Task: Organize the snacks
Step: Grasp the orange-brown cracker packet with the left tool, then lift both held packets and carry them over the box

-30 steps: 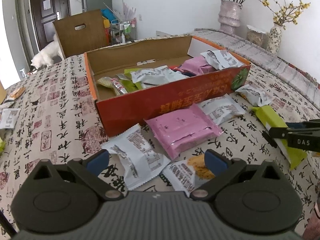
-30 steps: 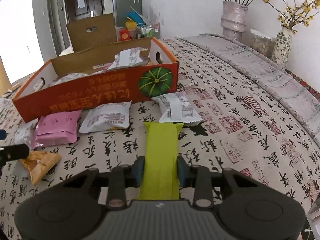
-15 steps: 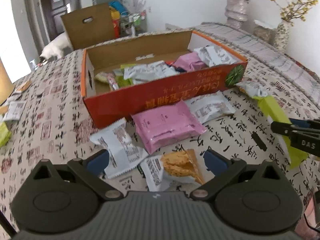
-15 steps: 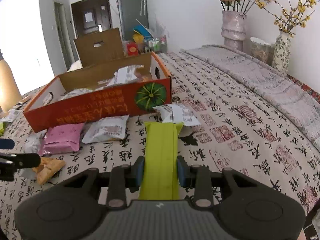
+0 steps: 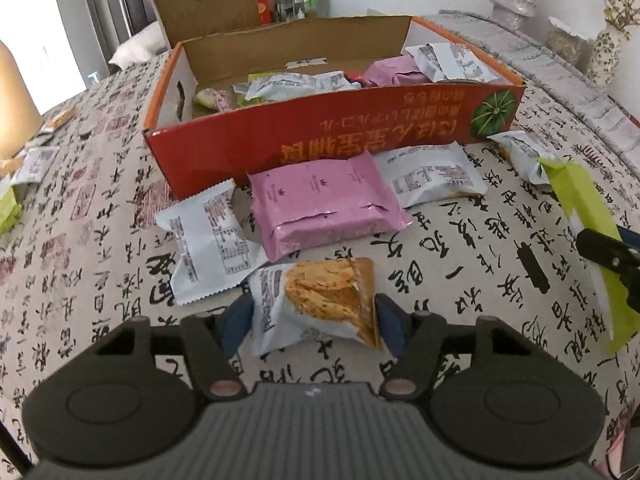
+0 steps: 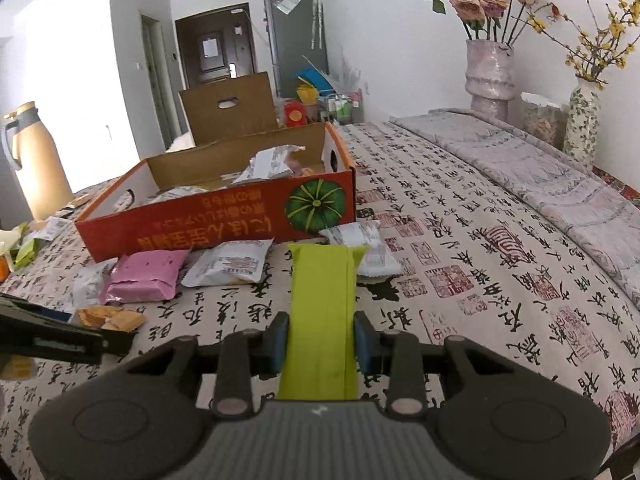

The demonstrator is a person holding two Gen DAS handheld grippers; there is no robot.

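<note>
An open red cardboard box (image 5: 332, 142) (image 6: 208, 226) holds several snack packets. Loose packets lie in front of it: a pink one (image 5: 320, 202) (image 6: 144, 274), white ones (image 5: 208, 236) (image 5: 432, 172). My left gripper (image 5: 312, 322) has its blue pads on either side of an orange cracker packet (image 5: 328, 294) (image 6: 108, 317) on the table, touching its edges. My right gripper (image 6: 320, 340) is shut on a long lime-green packet (image 6: 324, 312) (image 5: 588, 220), held above the table right of the box.
A brown cardboard piece (image 6: 228, 106) stands behind the box. Two flower vases (image 6: 490, 74) (image 6: 582, 120) stand at the far right by the wall. A thermos (image 6: 34, 164) and more packets (image 5: 28, 164) are at the left. A patterned cloth (image 6: 500, 264) covers the table.
My left gripper moved forward and narrowed around the orange cracker packet. My right gripper lifted the lime-green packet higher.
</note>
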